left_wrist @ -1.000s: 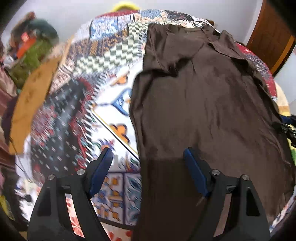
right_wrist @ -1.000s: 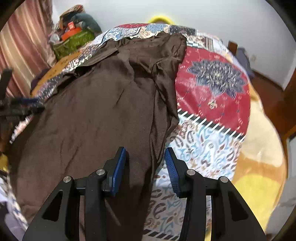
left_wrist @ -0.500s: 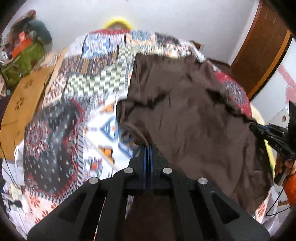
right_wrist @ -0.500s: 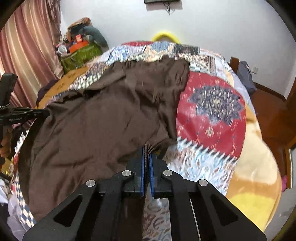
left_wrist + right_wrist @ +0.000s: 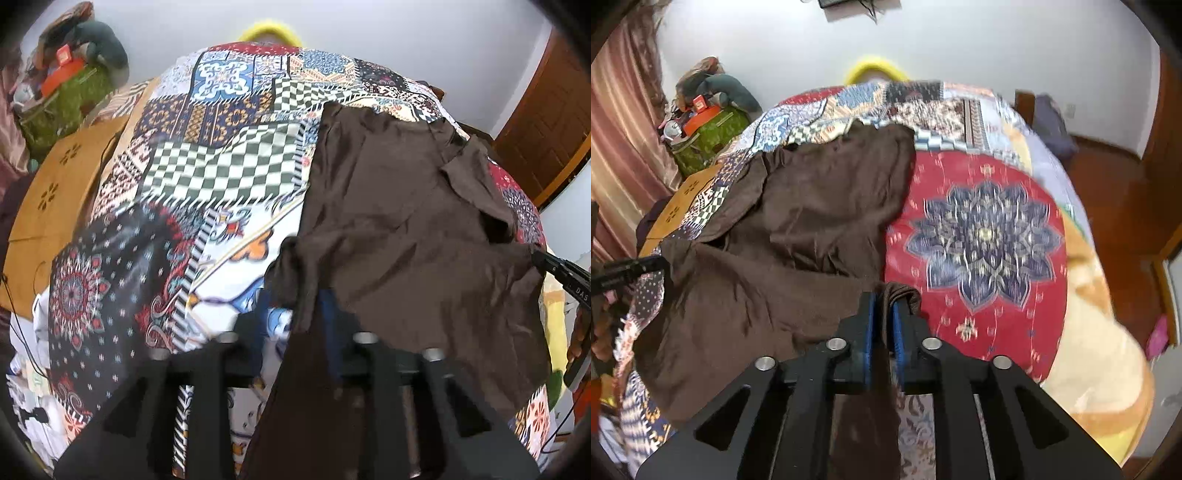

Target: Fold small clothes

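Moved: both grippers have just carried the near hem up and toward the far end since the last frames; jaws have been opening again.
Left gripper [image 5: 295,314]: jaws apart, brown garment [image 5: 399,229] hanging between them; pads look clear of it, blurred.
Right gripper [image 5: 882,325]: narrow gap, bunched hem between the pads, seems loosely pinched.
Garment: spread on the patchwork bedspread [image 5: 229,173], near edge lifted.
Tip: probably lay the hem square on the far edge, corners level, before letting go.
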{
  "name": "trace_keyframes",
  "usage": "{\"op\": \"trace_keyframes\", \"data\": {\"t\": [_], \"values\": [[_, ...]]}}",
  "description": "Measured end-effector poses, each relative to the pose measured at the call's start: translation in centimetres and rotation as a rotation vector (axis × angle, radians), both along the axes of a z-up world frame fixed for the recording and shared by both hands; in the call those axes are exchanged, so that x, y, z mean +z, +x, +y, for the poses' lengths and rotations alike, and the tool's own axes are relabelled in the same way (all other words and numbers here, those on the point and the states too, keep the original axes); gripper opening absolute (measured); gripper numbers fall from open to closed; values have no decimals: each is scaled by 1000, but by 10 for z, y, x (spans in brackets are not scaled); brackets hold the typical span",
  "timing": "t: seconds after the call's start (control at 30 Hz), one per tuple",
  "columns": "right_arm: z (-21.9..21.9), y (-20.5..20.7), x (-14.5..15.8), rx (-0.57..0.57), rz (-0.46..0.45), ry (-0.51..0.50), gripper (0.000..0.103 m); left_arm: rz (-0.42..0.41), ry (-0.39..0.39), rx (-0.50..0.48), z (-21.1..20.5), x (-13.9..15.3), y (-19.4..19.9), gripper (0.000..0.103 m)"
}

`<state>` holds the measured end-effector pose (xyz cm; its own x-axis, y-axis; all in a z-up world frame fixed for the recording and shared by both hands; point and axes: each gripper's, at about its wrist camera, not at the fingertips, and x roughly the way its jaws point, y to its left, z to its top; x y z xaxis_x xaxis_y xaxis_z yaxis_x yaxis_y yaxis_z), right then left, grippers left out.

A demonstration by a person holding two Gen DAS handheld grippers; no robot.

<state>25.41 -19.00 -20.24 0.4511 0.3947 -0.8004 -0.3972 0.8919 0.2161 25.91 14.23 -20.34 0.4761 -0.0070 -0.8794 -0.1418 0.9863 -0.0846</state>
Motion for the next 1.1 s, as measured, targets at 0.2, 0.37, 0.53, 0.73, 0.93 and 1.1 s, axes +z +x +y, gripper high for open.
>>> {"op": "trace_keyframes", "data": {"t": [0.2,0.37,0.53,0.73,0.93,1.1], "values": [[-13,-31,11,47,-23,-64,39,19,35,-12,3,2,-38,59],[-22,-56,3,82,9,-97,40,59,55,1,6,-8,-70,61],[-31,-81,-16,86,51,-107,40,94,66,6,3,-20,-97,61],[-40,-96,-24,58,85,-71,40,56,30,16,-7,-27,-116,37],[-42,-104,-28,64,147,7,20,41,16,2,-22,-25,-120,12],[-32,-111,-13,101,86,-5,6,34,35,1,-25,-13,-118,10]]}}
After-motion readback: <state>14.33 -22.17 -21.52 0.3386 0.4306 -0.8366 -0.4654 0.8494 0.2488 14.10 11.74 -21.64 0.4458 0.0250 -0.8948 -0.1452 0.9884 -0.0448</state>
